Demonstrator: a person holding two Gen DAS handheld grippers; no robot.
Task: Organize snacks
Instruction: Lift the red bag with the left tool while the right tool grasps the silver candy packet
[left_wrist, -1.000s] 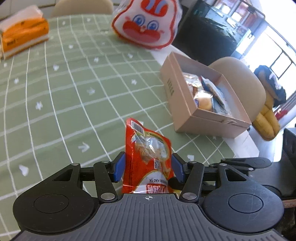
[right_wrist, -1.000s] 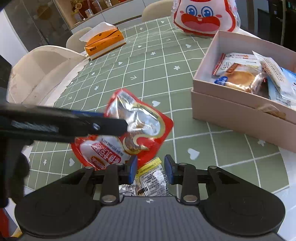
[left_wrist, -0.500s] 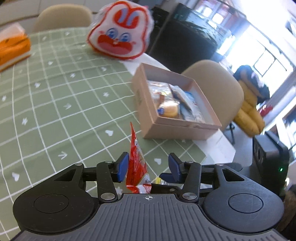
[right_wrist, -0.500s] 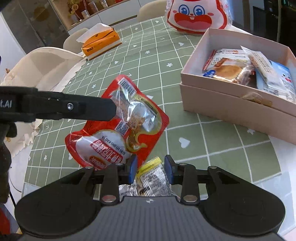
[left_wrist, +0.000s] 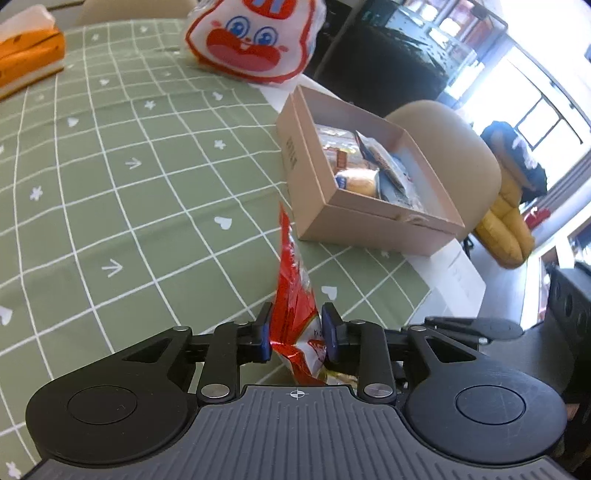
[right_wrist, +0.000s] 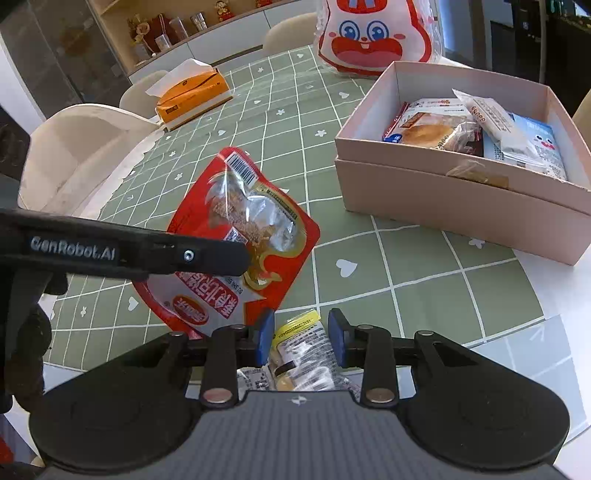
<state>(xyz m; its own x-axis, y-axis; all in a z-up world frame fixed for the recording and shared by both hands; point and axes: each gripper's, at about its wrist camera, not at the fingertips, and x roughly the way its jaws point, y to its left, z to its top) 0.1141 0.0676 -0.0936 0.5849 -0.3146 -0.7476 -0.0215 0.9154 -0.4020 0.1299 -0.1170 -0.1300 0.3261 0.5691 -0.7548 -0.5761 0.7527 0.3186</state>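
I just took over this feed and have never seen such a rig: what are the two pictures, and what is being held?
No robot arm here: a person holds one two-finger gripper in each hand, each with a fisheye camera looking along its fingers. The left view shows the left gripper, jaws closing on a red snack packet between them. The right view shows the right gripper around a yellow-edged packet. On the green checked tablecloth lie an open cardboard box with snacks, a rabbit-face bag and an orange tissue box.
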